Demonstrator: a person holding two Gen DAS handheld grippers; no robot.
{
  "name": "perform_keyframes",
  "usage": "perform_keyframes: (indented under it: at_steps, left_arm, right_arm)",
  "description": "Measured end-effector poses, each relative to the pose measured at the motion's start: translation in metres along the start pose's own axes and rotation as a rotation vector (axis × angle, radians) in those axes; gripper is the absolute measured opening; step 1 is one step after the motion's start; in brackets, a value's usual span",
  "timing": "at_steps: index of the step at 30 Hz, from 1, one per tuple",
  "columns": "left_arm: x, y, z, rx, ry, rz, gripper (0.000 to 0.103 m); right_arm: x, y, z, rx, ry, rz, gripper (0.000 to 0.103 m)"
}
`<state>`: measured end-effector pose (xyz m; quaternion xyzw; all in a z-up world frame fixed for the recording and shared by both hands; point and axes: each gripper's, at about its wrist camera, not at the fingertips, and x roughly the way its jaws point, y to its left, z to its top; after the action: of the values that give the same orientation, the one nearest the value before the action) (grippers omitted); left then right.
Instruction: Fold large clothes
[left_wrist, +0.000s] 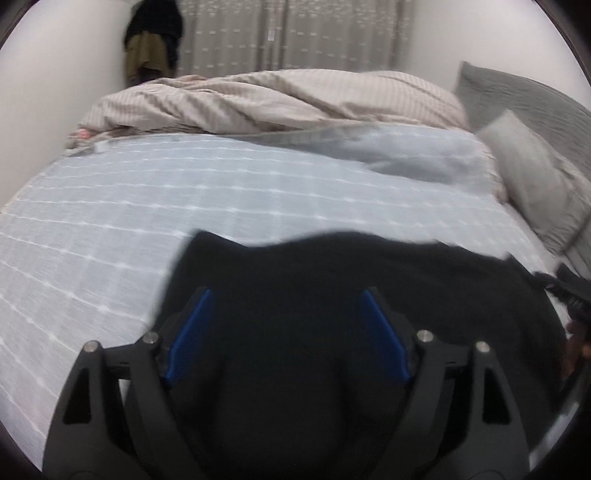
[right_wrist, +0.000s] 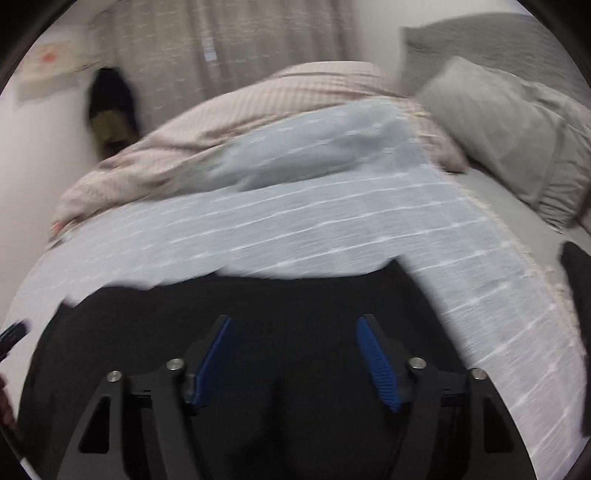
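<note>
The black garment (left_wrist: 332, 280) lies spread on the light blue checked bedspread (left_wrist: 147, 206) at the near side of the bed, directly beneath both claws.

The left claw (left_wrist: 286, 295) stands spread, blue pads apart, nothing between them; the dark cloth shows below the gap, not pinched. The right claw (right_wrist: 293, 321) is likewise spread and empty over the same garment (right_wrist: 258, 302). Both views are smeared, so the exact lie of the fabric's edges cannot be read.

Risks noted:
- The far edge of the garment looks wavy and uneven in the left wrist view. Should the next fold start from this lie, the layers would likely misalign and the result skew.
- Black claw parts against black cloth give poor contrast. A pinch could catch one layer where two are wanted, or miss the hem altogether.
- The bedspread is soft and loose. A low pinch could gather it with the garment and drag it.
- The rumpled beige duvet (left_wrist: 258, 99) and grey pillows (right_wrist: 491, 122) lie well beyond; a long throw of cloth could land on them.
</note>
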<state>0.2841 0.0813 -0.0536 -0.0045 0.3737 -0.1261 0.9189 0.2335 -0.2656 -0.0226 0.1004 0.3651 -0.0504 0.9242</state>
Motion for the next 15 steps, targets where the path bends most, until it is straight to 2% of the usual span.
perform_keyframes:
  at_steps: [3,4,6,8,10,11,12,13,15]
  left_arm:
    - [0.012,-0.019,-0.035,0.090,0.082,0.023,0.082]
    - [0.016,-0.016,-0.043,0.099,0.112,0.047,0.082]
    - [0.021,0.007,-0.059,0.075,0.145,0.084,0.082]
    - [0.013,0.041,-0.069,0.009,0.137,0.084,0.082]
    - [0.002,0.071,-0.074,-0.002,0.136,0.151,0.082]
    - [-0.003,0.086,-0.076,-0.006,0.142,0.207,0.084]
    - [-0.003,0.094,-0.077,-0.012,0.152,0.241,0.089]
    - [-0.011,0.111,-0.080,-0.045,0.159,0.276,0.089]
    - [-0.028,0.131,-0.083,-0.123,0.161,0.268,0.089]
  right_arm:
    - [0.001,0.050,-0.037,-0.144,0.092,0.089,0.072]
    - [0.004,0.056,-0.053,-0.193,0.140,0.088,0.072]
    - [0.004,0.046,-0.069,-0.225,0.171,0.063,0.072]
    - [-0.004,0.012,-0.072,-0.181,0.174,0.052,0.072]
    - [-0.019,-0.048,-0.069,-0.076,0.172,0.012,0.071]
    - [-0.026,-0.066,-0.068,-0.051,0.164,-0.007,0.071]
    - [-0.037,-0.094,-0.070,-0.029,0.160,-0.104,0.071]
    - [-0.045,-0.111,-0.070,-0.025,0.163,-0.180,0.071]
    - [-0.065,-0.139,-0.071,0.056,0.172,-0.228,0.072]
